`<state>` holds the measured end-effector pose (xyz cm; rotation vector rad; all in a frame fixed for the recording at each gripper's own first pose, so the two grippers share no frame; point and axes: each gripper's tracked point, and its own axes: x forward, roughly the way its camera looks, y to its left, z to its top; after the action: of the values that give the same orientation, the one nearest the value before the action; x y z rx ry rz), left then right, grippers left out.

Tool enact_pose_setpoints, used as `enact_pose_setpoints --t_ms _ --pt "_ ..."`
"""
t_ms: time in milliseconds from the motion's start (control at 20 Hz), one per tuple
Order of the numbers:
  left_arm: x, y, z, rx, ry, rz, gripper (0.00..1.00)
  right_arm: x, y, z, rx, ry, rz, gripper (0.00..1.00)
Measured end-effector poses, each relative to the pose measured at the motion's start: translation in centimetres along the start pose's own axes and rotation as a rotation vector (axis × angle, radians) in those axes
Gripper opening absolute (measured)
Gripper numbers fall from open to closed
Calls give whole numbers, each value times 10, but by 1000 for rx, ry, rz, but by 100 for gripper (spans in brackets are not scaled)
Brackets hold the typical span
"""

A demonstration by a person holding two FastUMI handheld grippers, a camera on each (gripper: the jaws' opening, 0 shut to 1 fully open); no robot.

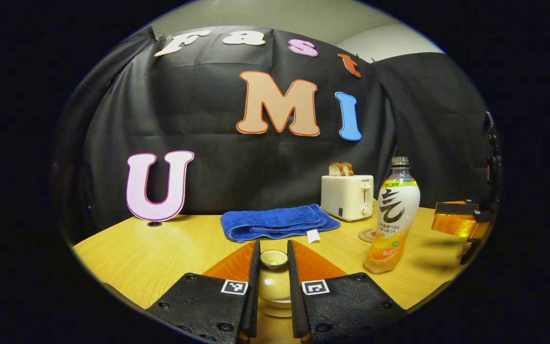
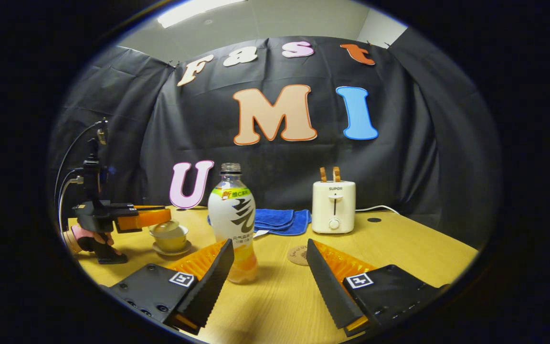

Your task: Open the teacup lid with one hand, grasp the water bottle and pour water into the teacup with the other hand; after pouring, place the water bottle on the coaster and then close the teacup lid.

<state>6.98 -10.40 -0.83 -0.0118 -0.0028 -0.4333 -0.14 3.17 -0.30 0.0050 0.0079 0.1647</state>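
Booth dimly lit from a ceiling panel (image 2: 198,12) overhead, soft shadows cast on the counter (image 2: 275,296), edges bent by fisheye, focus kept sharp

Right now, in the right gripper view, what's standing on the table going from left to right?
Left gripper → teacup → water bottle → blue towel → coaster → toaster.

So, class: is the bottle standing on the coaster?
No. In the right gripper view the bottle stands on the bare table, with the coaster apart beside it.
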Motion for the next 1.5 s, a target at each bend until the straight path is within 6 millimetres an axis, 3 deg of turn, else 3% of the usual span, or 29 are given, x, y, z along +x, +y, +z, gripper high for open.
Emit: enact_pose_setpoints --t_ms 50,350,400,450,600,650,700,850,1250,1300,1350,1500 --pt "-4 5 -1 0 -1 21 26 2 5 0 1 1 29 94" --pt "-36 44 0 2 -7 143 26 18 25 -3 4 11 116 98" --pt "-43 53 0 2 -8 163 26 22 29 -3 5 12 119 92" --pt "-48 60 0 3 -9 181 26 25 31 -4 4 17 119 98" --pt "-62 79 0 4 -10 223 26 37 37 -9 3 45 128 98" --pt "-64 82 -1 4 -9 230 26 41 39 -12 1 60 132 92" --pt "-66 85 -1 4 -11 233 26 43 42 -15 0 77 135 98" --pt "-74 97 -1 4 -11 254 26 62 48 -28 -14 163 131 98" --pt "-76 99 -2 4 -6 248 26 83 46 -42 -24 244 65 98" --pt "-75 99 -2 4 -6 247 26 85 45 -44 -27 254 58 93" --pt "-75 99 -3 4 -5 247 26 85 45 -46 -25 264 58 94" --pt "-76 98 -3 4 -5 244 26 84 47 -48 -32 273 48 78"
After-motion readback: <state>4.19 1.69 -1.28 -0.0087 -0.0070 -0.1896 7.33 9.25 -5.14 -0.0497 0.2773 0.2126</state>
